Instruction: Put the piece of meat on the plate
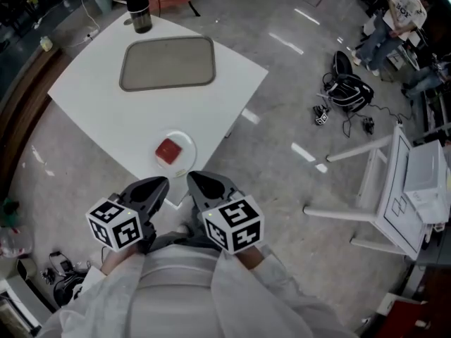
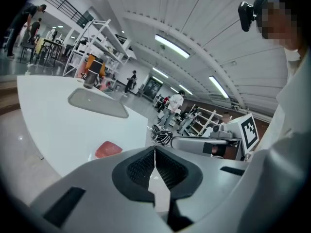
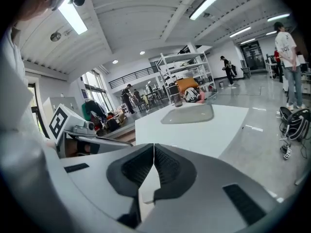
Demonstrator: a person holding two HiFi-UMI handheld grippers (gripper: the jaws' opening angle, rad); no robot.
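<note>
Task apparently done: the piece of meat [image 1: 168,151] lies on the plate [image 1: 189,145] near the table [image 1: 91,111] corner; your left gripper [image 1: 161,184] and right gripper [image 1: 194,179] hang back, both jaws closed on nothing.

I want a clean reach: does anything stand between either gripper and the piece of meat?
Nothing visible does. Only bare table separates the left gripper and right gripper from the piece of meat, already on the plate. The tray lies beyond.
</note>
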